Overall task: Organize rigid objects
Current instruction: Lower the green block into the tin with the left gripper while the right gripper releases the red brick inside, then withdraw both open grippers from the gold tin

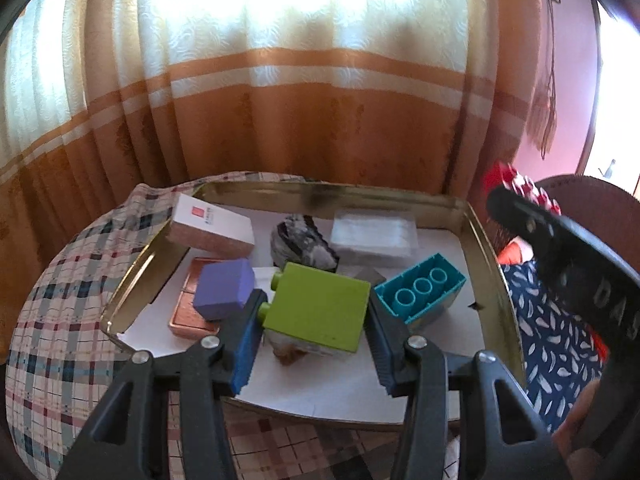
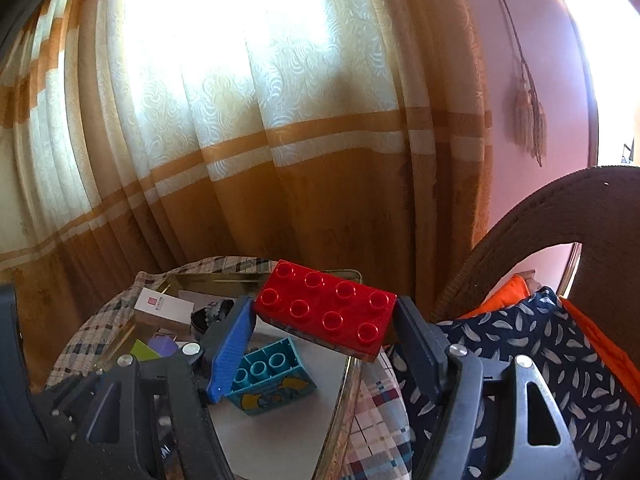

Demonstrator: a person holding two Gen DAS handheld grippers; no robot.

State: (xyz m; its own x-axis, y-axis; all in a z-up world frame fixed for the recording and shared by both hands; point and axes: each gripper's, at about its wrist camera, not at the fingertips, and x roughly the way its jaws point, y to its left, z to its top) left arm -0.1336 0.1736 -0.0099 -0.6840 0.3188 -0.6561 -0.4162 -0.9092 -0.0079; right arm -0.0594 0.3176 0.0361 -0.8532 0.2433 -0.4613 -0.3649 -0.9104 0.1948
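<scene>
My left gripper is shut on a lime green brick and holds it low over the gold metal tray. Lying in the tray are a teal brick with its hollow side showing, a purple block on a copper-coloured flat piece, a white and pink box, a grey rock and a clear plastic case. My right gripper is shut on a red studded brick, held above the tray's right rim, over the teal brick.
The tray rests on a checked cloth in front of an orange and cream curtain. To the right are a wicker chair back, a navy feather-print cushion and an orange cushion.
</scene>
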